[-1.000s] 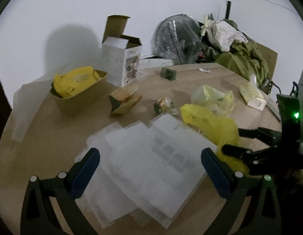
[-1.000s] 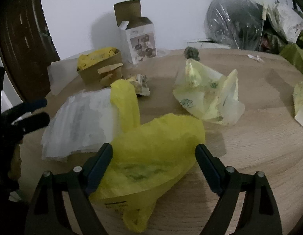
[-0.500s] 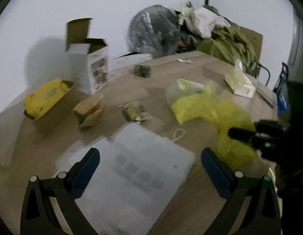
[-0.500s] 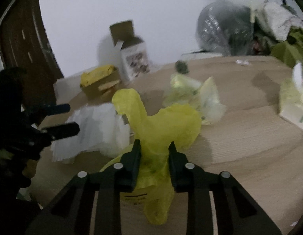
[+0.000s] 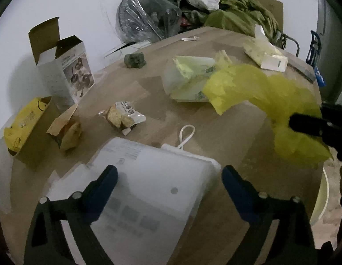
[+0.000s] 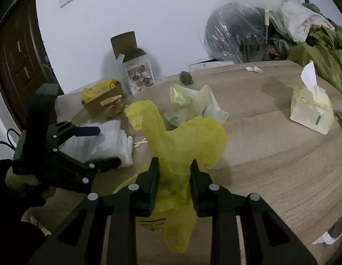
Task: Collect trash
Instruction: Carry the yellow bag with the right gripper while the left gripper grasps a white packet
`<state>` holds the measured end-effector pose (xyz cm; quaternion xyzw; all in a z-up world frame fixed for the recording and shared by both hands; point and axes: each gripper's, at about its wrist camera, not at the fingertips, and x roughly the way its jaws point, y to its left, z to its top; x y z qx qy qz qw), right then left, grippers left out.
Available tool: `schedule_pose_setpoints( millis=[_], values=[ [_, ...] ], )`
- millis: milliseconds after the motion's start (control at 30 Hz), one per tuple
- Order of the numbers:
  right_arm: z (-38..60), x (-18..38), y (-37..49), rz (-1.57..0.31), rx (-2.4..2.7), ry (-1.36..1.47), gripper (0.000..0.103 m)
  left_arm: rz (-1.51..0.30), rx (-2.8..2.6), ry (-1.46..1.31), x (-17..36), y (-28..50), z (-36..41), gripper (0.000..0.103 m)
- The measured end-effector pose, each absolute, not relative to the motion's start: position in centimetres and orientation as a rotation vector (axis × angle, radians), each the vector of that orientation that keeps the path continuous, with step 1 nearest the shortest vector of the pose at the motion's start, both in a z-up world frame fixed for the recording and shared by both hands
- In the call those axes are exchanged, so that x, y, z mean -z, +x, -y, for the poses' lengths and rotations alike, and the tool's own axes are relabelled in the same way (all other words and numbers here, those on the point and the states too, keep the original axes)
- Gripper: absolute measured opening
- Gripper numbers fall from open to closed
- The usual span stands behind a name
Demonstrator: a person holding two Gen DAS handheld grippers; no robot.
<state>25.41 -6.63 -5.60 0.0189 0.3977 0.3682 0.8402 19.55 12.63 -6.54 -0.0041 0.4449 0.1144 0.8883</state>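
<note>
Wooden table (image 6: 270,145), strewn with trash. White bag (image 5: 148,187), flat at the near edge; the left gripper (image 5: 168,183) straddles it, jaws wide and closing, pads not touching it. Yellow bag (image 6: 184,143), bunched and pinched between the narrowed jaws of the right gripper (image 6: 174,183), by the table's near edge. Pale green bag (image 6: 193,108), crumpled mid-table. Tissue pack (image 6: 310,108), far right. Open box (image 6: 137,66), upright by the wall. Snack wrapper (image 5: 123,117), beyond the white bag.
</note>
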Motion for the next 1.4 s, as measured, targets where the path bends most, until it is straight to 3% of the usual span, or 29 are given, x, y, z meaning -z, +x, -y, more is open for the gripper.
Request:
schedule_pose_setpoints(
  millis=[100,200,367,567,900,933,967,1033,1100,1167,1400],
  values=[
    [6.8,5.5,25.1,-0.834,-0.766,0.042,0.024,-0.913,-0.226,-0.029,6.4,19.5,-13.0,0.083],
    [7.3,5.2,24.7,-0.817,-0.755,0.045,0.024,-0.921,-0.202,-0.040,6.3,19.9,-13.2,0.063],
    [8.5,5.8,24.1,-0.824,-0.728,0.076,0.024,-0.933,-0.172,-0.030,6.3,19.9,-12.7,0.022],
    [9.4,5.3,23.5,-0.812,-0.720,0.079,0.024,-0.922,-0.166,-0.052,6.1,19.3,-12.4,0.007],
    [10.9,4.7,23.0,-0.784,-0.714,0.081,0.024,-0.920,-0.268,-0.091,4.3,16.5,-14.6,0.009],
    [11.0,4.7,23.0,-0.781,-0.715,0.082,0.024,-0.935,-0.277,-0.096,4.5,16.3,-14.9,0.024],
    [11.1,4.6,23.0,-0.779,-0.716,0.082,0.024,-0.938,-0.287,-0.102,4.6,15.8,-15.3,0.048],
    [11.2,4.6,23.1,-0.775,-0.714,0.085,0.024,-0.911,-0.323,-0.115,4.6,14.8,-16.0,0.062],
    [11.3,4.8,23.2,-0.778,-0.715,0.084,0.024,-0.916,-0.331,-0.118,4.6,14.6,-16.4,0.066],
    [11.2,4.9,23.3,-0.781,-0.717,0.081,0.024,-0.924,-0.333,-0.094,4.7,14.8,-16.2,0.084],
    [10.9,4.9,23.3,-0.783,-0.725,0.080,0.024,-0.933,-0.219,0.008,5.1,17.4,-13.7,0.086]
  ],
)
